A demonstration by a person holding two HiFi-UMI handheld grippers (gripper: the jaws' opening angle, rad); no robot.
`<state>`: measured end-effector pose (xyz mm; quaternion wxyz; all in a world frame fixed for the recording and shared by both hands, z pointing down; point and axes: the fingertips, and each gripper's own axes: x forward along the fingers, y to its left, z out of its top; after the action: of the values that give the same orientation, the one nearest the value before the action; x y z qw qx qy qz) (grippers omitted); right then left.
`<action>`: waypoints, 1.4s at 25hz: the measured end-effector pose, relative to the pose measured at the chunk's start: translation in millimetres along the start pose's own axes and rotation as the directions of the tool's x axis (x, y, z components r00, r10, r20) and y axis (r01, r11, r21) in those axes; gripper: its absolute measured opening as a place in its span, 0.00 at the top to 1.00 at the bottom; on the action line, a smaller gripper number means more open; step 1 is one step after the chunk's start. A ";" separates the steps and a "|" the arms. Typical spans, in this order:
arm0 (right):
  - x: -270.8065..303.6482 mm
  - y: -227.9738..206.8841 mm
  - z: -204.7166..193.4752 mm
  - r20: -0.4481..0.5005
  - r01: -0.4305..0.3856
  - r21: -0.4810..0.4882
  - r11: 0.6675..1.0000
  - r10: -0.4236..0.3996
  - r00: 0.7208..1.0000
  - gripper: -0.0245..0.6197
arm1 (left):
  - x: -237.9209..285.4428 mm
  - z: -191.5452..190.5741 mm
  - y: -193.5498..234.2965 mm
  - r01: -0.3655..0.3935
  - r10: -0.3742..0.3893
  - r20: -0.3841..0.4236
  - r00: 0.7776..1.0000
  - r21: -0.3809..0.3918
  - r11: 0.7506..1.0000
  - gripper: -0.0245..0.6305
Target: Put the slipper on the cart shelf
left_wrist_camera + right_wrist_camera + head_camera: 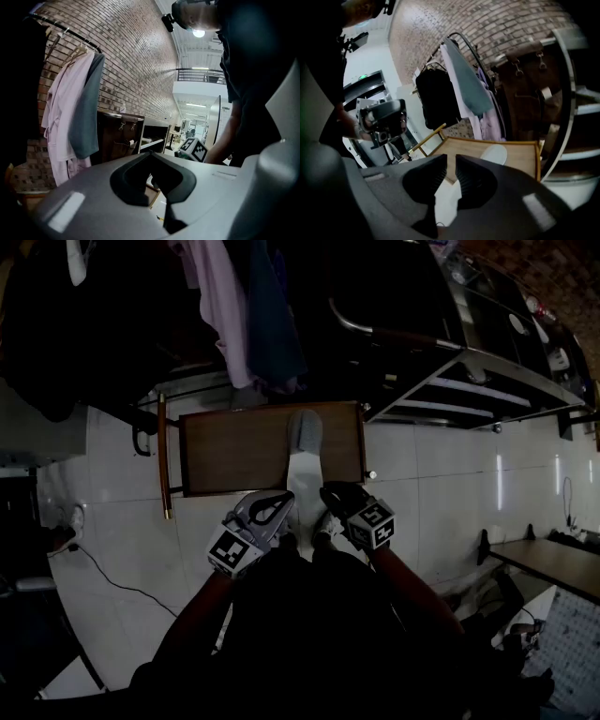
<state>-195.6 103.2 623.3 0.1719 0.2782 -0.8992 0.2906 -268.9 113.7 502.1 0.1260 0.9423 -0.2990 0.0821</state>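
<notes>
Before the cart shelf (234, 451), left tool (285, 502) and right tool (329, 492) tilt downward.

Head camera's up high, staring steeply down: the wooden cart shelf (234, 451) sits mid-frame on the pale floor (122, 512), with the left gripper (283, 503) and right gripper (328, 493) close beneath the lens. Left gripper view rides low and nearly level, peering over its own jaws toward the brick wall (136, 56) and hanging clothes (70, 112), and it catches the right gripper off to its right. Right gripper view tips down, close over the shelf, left gripper at its left. All three share those clothes; head and right gripper views share the shelf.
</notes>
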 end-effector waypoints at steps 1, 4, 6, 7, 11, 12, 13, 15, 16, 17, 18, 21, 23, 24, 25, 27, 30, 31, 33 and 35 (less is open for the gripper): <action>8.6 -9.1 -14.2 -0.033 0.008 0.045 0.999 -0.006 0.999 0.88 | 0.6 2.4 1.4 0.000 0.000 -0.001 1.000 -0.013 1.000 0.96; 30.6 -33.0 -51.2 -0.120 0.042 0.136 0.990 -0.026 0.992 0.82 | 2.4 2.2 5.7 0.004 -0.005 -0.005 1.000 -0.029 1.000 0.96; 41.2 -44.9 -69.2 -0.163 0.069 0.159 0.985 -0.043 0.986 0.80 | 3.5 -2.5 7.5 0.012 -0.012 -0.009 1.000 -0.030 0.999 0.96; 45.9 -50.3 -77.4 -0.183 0.082 0.170 0.982 -0.051 0.982 0.79 | 4.2 -4.8 8.0 0.018 -0.018 -0.012 1.000 -0.032 0.999 0.96; 61.2 -72.3 -106.4 -0.243 0.154 0.237 0.959 -0.095 0.965 0.74 | 6.2 -13.9 9.3 0.031 -0.032 -0.023 0.999 -0.040 0.999 0.96; 64.3 -77.8 -111.9 -0.254 0.174 0.253 0.952 -0.108 0.961 0.72 | 6.5 -15.8 9.8 0.032 -0.033 -0.024 0.999 -0.042 0.999 0.96; 67.4 -82.9 -116.8 -0.265 0.189 0.265 0.945 -0.117 0.957 0.70 | 6.7 -17.4 10.4 0.032 -0.034 -0.026 0.999 -0.044 0.999 0.96; 74.1 -90.7 -124.4 -0.285 0.206 0.276 0.939 -0.125 0.950 0.67 | 6.7 -20.5 11.1 0.036 -0.037 -0.028 0.999 -0.043 0.998 0.96; 77.6 -93.8 -127.8 -0.295 0.210 0.279 0.937 -0.124 0.947 0.67 | 6.1 -21.9 11.3 0.036 -0.037 -0.030 0.999 -0.045 0.998 0.96; 81.3 -96.8 -131.2 -0.305 0.213 0.285 0.935 -0.122 0.945 0.67 | 5.1 -23.4 11.7 0.034 -0.036 -0.032 0.999 -0.048 0.998 0.96; 85.2 -100.2 -134.1 -0.312 0.217 0.293 0.931 -0.122 0.942 0.67 | 3.8 -25.0 12.3 0.031 -0.033 -0.036 0.999 -0.051 0.998 0.96; 95.6 -109.8 -138.6 -0.326 0.230 0.320 0.919 -0.121 0.938 0.67 | -0.5 -30.0 14.7 0.015 -0.018 -0.045 0.999 -0.059 0.998 0.96; 101.7 -113.4 -141.5 -0.340 0.230 0.324 0.917 -0.114 0.933 0.67 | -3.8 -32.5 17.0 0.002 -0.005 -0.048 0.999 -0.070 0.998 0.96; 104.7 -114.2 -143.6 -0.351 0.227 0.326 0.918 -0.106 0.930 0.67 | -5.7 -33.9 18.5 -0.004 0.000 -0.052 0.999 -0.074 0.997 0.96; 107.7 -113.6 -145.5 -0.360 0.218 0.332 0.918 -0.090 0.928 0.67 | -7.6 -35.5 19.8 -0.010 0.006 -0.057 0.998 -0.078 0.997 0.96; 113.0 -108.7 -146.7 -0.368 0.188 0.359 0.914 -0.046 0.929 0.67 | -11.0 -38.5 22.0 -0.022 0.016 -0.065 0.998 -0.085 0.996 0.96; 115.4 -106.8 -149.7 -0.373 0.168 0.375 0.912 -0.017 0.928 0.70 | -15.8 -40.3 23.5 -0.038 0.031 -0.069 0.997 -0.096 0.995 0.96; 115.6 -106.9 -150.1 -0.371 0.166 0.384 0.908 -0.013 0.929 0.73 | -17.4 -40.5 23.9 -0.042 0.035 -0.070 0.997 -0.098 0.994 0.96; 115.4 -106.8 -149.0 -0.358 0.160 0.414 0.896 -0.001 0.934 0.78 | -19.9 -40.9 24.7 -0.049 0.042 -0.070 0.997 -0.100 0.994 0.96; 115.4 -105.7 -144.1 -0.338 0.148 0.437 0.887 0.010 0.941 0.81 | -21.8 -41.8 25.3 -0.056 0.049 -0.069 0.996 -0.102 0.993 0.96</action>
<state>-201.6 74.5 834.0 0.2605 0.2901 -0.7533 0.5297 -304.6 117.5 541.7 0.1824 0.9230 -0.3233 0.1010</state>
